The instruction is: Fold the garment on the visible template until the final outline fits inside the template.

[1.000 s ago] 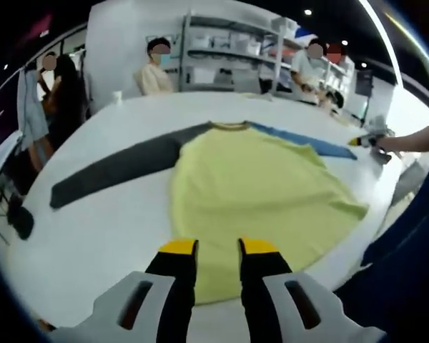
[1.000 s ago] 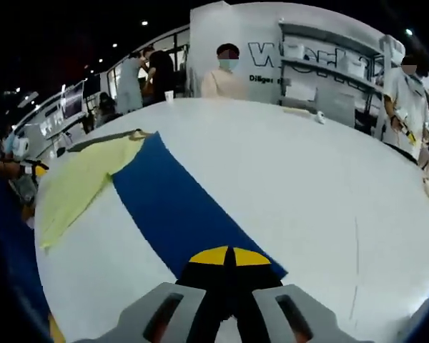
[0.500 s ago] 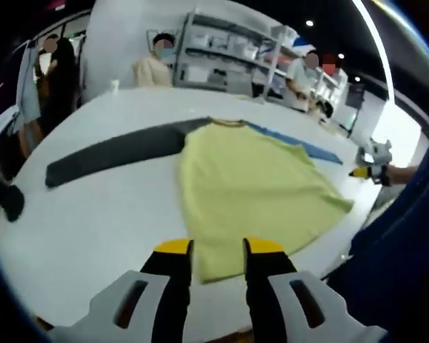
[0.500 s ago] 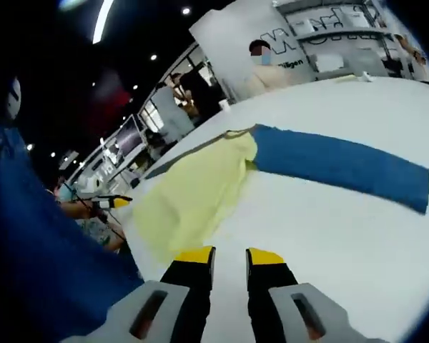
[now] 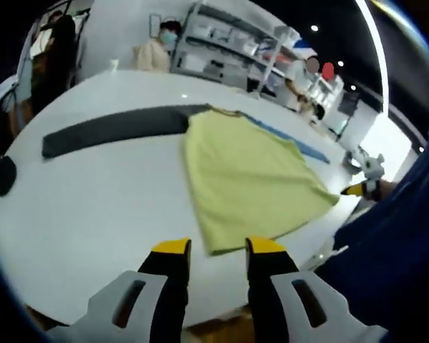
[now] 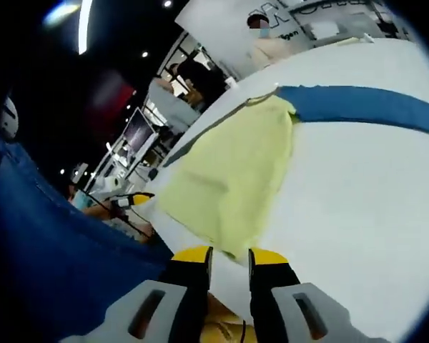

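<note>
A long-sleeved shirt (image 5: 250, 171) lies flat on a white table (image 5: 93, 207): dark grey sleeve (image 5: 114, 130) at left, yellow body in the middle, blue sleeve (image 5: 286, 139) at right. The left gripper (image 5: 216, 249) and right gripper (image 6: 229, 254) hover at its hem corners, fingers apart, holding nothing.

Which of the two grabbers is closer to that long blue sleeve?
The right gripper, I'd judge. It sits at the yellow shirt body's hem corner, on the blue sleeve's side. The left gripper is at the opposite hem corner, nearer the dark grey sleeve.
</note>
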